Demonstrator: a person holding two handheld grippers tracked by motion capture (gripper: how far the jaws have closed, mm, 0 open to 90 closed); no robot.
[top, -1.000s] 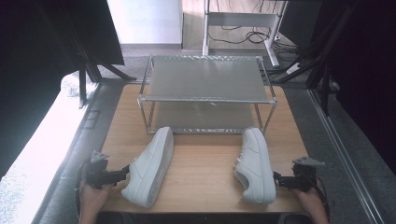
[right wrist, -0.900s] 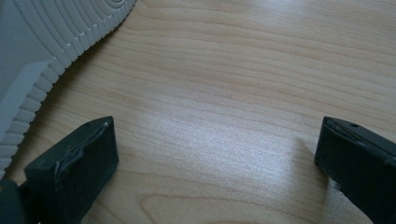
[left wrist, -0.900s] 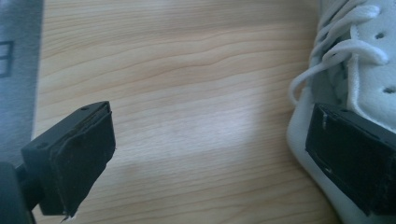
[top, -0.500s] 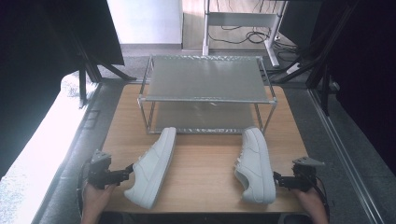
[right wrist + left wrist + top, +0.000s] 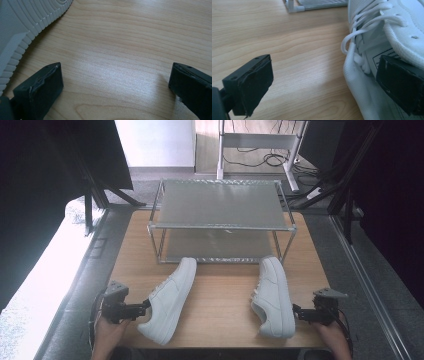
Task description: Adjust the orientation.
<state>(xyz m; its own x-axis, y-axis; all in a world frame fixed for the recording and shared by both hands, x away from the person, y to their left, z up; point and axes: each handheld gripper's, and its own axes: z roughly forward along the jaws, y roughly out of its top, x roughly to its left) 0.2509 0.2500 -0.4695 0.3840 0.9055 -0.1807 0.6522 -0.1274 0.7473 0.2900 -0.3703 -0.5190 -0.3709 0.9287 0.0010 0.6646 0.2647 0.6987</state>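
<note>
With both grippers spread wide, the left gripper (image 5: pixel 145 307) is reaching for the left shoe (image 5: pixel 169 298); 1 jaw looks inside its collar. Next: close. The right gripper (image 5: pixel 298 311) waits empty beside the right shoe (image 5: pixel 273 295) before the rack (image 5: pixel 221 226).

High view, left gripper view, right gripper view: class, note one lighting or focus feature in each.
High view: the floor at left is overexposed white. Left gripper view: the near jaws are soft, the sneaker's laces sharper. Right gripper view: a pale sheen lies on the wooden tabletop between the jaws.
</note>
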